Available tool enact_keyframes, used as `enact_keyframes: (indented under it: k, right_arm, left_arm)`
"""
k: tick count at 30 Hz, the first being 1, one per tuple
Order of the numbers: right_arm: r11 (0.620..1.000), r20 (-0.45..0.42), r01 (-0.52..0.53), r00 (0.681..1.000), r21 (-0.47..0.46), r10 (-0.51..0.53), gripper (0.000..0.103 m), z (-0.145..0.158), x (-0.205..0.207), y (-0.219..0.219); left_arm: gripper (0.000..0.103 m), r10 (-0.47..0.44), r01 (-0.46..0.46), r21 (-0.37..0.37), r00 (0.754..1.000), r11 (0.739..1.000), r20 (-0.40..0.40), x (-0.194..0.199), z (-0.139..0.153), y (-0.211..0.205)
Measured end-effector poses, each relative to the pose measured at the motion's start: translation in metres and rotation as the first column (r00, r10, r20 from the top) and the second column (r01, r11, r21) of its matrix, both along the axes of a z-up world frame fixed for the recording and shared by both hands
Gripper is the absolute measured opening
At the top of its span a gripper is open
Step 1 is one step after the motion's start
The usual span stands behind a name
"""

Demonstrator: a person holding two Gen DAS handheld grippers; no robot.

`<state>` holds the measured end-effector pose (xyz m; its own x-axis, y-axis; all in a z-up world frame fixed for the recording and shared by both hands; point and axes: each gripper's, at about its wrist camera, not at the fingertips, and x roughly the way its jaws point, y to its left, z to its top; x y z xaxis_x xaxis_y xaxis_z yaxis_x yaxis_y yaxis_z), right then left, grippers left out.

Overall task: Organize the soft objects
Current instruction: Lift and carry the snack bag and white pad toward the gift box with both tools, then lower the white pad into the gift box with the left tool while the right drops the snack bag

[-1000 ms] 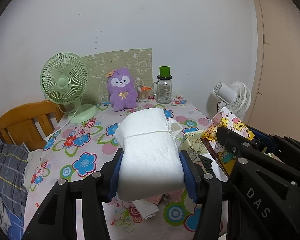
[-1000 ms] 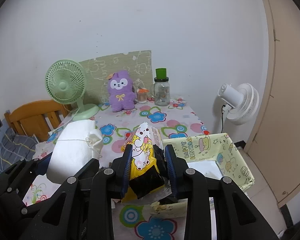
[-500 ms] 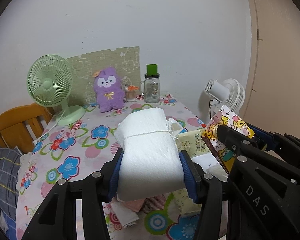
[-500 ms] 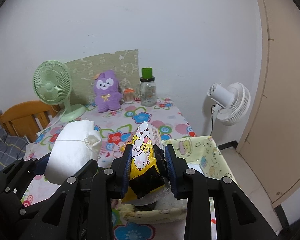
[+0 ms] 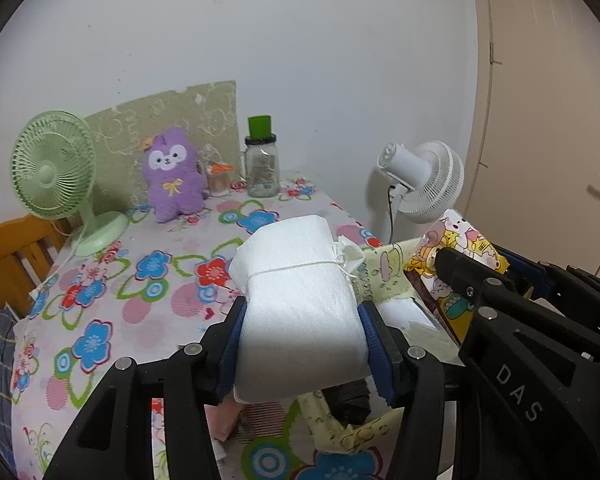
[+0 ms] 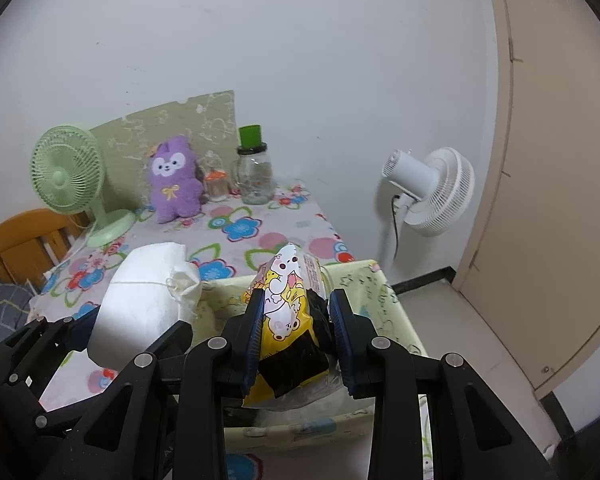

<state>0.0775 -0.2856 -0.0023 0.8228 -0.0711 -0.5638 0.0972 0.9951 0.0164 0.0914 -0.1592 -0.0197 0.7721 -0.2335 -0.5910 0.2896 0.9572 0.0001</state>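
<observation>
Left wrist view: left gripper (image 5: 300,332) is clamping one white paper bundle (image 5: 296,300) tied with string – pads are pressing its two sides low down, bundle hanging above the near right corner of the floral table (image 5: 112,280), over the edge of the yellow fabric bin (image 5: 384,268). Bundle is looking light and squashy, string likely slipping if pulled – better gripped across the body as now. One purple plush (image 5: 174,174), one green fan (image 5: 54,172), one jar (image 5: 262,168) are sitting along the far edge; one white fan (image 5: 420,180) is standing off the table.

Right wrist view: right gripper (image 6: 298,336) is pinching one yellow cartoon packet (image 6: 284,312), jaws narrow, over the bin's inside. Packet is looking crinkly, light, slippery film – mid-body hold is suiting it
</observation>
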Motion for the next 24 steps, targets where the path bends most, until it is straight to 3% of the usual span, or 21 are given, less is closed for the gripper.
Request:
enact_keyframes:
  k: [18,24]
  right_arm:
    - [0.998,-0.056,0.061,0.997,0.021,-0.06,0.036,-0.024,0.024,-0.03]
    - [0.998,-0.082,0.053,0.995,0.029,-0.05,0.036,-0.034,0.035,-0.03]
  left_arm:
    - [0.057,-0.074,0.077,0.045,0.995,0.996,-0.069,0.029,-0.028,-0.039]
    - [0.075,-0.079,0.085,0.049,0.991,0.995,-0.105,0.037,-0.038,-0.043]
